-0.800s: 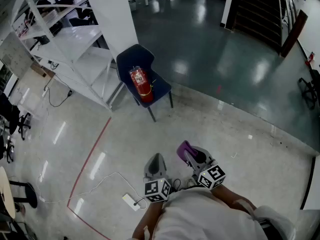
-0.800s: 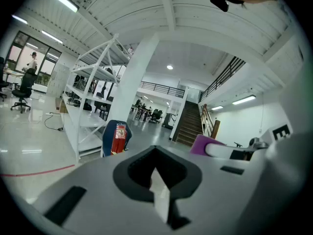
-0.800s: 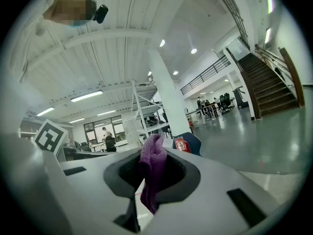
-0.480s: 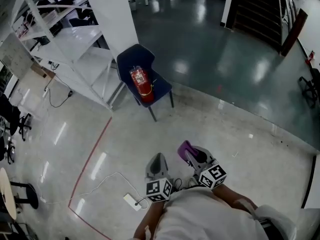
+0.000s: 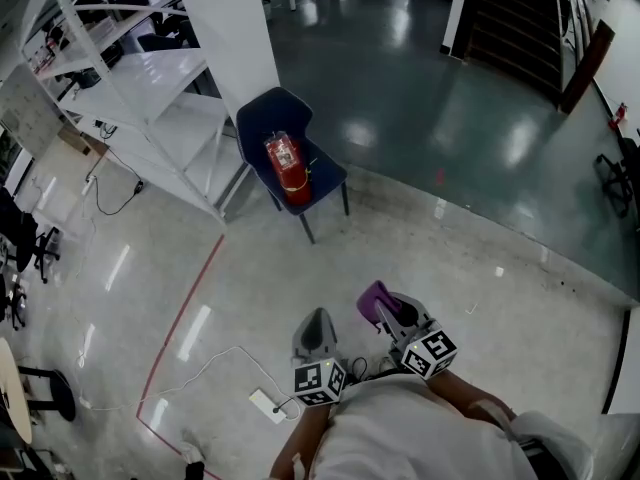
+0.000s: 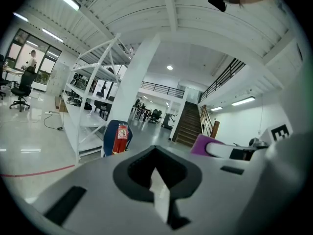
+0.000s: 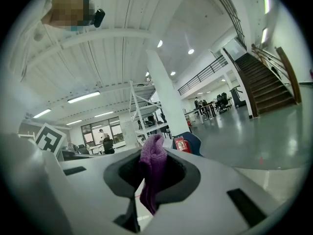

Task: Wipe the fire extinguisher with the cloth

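Observation:
A red fire extinguisher (image 5: pixel 287 168) lies on the seat of a dark blue chair (image 5: pixel 285 138) a few steps ahead of me; it shows small in the left gripper view (image 6: pixel 120 138) and the right gripper view (image 7: pixel 180 144). My right gripper (image 5: pixel 383 308) is shut on a purple cloth (image 7: pixel 151 173), which sticks up out of its jaws (image 5: pixel 375 298). My left gripper (image 5: pixel 314 330) is shut with nothing in it (image 6: pixel 156 177). Both are held close to my body, far from the chair.
White metal shelving (image 5: pixel 130 88) and a white column (image 5: pixel 225 28) stand left of the chair. A white cable and power block (image 5: pixel 262 403) lie on the floor by my left gripper. A red floor line (image 5: pixel 180 318) runs at left. A staircase (image 5: pixel 520 18) rises at the back.
The chair and extinguisher have shifted slightly in the head view as I move; both grippers stay in place near my body, the cloth still held.

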Demonstrator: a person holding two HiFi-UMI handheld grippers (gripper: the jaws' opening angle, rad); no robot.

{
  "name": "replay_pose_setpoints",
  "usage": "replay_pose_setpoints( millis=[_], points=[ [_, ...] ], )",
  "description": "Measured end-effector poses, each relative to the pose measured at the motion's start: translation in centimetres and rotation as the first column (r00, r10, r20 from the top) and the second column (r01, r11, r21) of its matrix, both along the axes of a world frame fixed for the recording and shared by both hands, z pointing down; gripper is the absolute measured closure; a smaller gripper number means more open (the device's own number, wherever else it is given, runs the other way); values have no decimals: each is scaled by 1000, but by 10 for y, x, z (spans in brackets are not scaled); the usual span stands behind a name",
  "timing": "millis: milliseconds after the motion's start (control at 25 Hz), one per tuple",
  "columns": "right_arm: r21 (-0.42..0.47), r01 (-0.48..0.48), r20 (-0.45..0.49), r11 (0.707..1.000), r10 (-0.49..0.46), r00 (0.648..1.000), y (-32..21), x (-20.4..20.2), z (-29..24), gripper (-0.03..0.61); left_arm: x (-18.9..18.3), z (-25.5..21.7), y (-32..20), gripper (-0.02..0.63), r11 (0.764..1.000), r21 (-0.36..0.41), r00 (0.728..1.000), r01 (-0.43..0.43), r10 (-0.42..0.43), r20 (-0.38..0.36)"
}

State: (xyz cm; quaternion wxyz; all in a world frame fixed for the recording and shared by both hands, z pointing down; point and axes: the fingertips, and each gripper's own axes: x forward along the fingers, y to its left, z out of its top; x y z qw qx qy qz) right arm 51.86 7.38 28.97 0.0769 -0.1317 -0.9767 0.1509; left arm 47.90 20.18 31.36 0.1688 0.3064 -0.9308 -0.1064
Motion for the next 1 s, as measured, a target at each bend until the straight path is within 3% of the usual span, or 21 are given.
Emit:
replay_pose_setpoints(
  millis=[600,800,1000],
  points=[
    [64,-104,-7,993,105,994,26,-59,4,522,-68,17,66,609,999,46,999,17,-15,-44],
    [44,-112,15,993,111,994,14,-117,11,522,-124,22,51,608,999,43,1000,8,-6,-27],
    [20,-117,32,993,117,993,-13,-207,23,522,-206,28,20,608,1000,14,1000,-14,14,0]
  ],
)
